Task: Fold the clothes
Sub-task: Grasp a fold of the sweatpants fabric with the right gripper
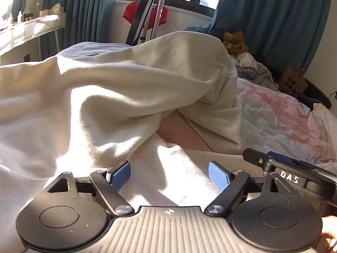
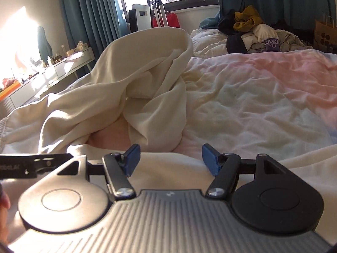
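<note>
Lying rumpled across a bed point(image 2: 263, 105), a cream garment point(image 1: 118, 88) rises in a tall fold at the middle and spreads flat toward the cameras. Sunlight falls in bright patches on the cloth. Under the raised fold, a bit of pink bedding shows.

The left gripper point(image 1: 169, 174) sits low over the near edge of the garment, its jaws spread wide with blue pads facing each other and nothing between them but the flat cloth below. The right gripper point(image 2: 170, 159) is just beside it to the right, also low over the garment's near edge, jaws spread and holding nothing. Each gripper's body shows at the edge of the other's view.

Beyond the garment, the bed's pastel pink and blue cover point(image 2: 284, 71) is wrinkled. A pile of clothes point(image 2: 252, 33) sits at the far end of the bed, below teal curtains point(image 1: 273, 16). A white counter point(image 1: 31, 27) with small bottles stands against the left wall.
</note>
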{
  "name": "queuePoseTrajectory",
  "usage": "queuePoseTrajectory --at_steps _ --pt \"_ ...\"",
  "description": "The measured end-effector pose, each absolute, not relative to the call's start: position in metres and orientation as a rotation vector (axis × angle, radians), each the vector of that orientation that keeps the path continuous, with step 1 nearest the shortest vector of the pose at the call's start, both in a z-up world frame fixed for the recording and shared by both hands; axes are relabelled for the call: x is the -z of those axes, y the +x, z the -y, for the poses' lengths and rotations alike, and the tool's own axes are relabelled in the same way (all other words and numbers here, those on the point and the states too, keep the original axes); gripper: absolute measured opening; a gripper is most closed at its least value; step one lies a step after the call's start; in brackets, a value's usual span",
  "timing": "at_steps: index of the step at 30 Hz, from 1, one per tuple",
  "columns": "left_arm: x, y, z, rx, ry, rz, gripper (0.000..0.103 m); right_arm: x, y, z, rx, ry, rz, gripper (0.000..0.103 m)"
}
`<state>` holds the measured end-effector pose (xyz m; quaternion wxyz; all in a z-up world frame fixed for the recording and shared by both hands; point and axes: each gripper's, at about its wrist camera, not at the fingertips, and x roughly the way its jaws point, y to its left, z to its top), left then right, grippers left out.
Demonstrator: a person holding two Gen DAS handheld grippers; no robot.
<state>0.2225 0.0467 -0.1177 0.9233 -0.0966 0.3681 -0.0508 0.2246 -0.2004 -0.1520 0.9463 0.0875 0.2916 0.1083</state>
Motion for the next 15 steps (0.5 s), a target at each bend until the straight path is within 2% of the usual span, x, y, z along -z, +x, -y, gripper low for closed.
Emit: queuePoseTrajectory --at_steps 6,8,9,11,12,13,15 --pt "0.123 0.223 -0.062 0.118 -0.268 -0.742 0.083 0.167 0.274 0.171 -0.179 0.199 -0.654 0.067" --pt "0.124 0.222 -0.066 0.121 -0.28 -0.737 0.083 0.167 0.288 0.162 -0.144 0.186 -0.663 0.064" --pt "0.125 0.222 -0.068 0.123 -0.287 -0.734 0.083 0.165 0.293 0.159 -0.122 0.165 -0.672 0.059" --pt "0.124 0.221 -0.071 0.128 -0.301 -0.729 0.083 0.16 0.297 0.156 -0.085 0.106 -0.674 0.034" --pt "0.124 0.221 -0.072 0.13 -0.308 -0.728 0.083 0.156 0.297 0.155 -0.069 0.072 -0.671 0.028" --pt "0.124 0.22 -0.073 0.132 -0.316 -0.728 0.083 0.152 0.297 0.155 -0.052 0.034 -0.665 0.017" --pt "0.124 0.22 -0.073 0.133 -0.318 -0.728 0.083 0.14 0.292 0.161 -0.011 -0.07 -0.637 0.015"
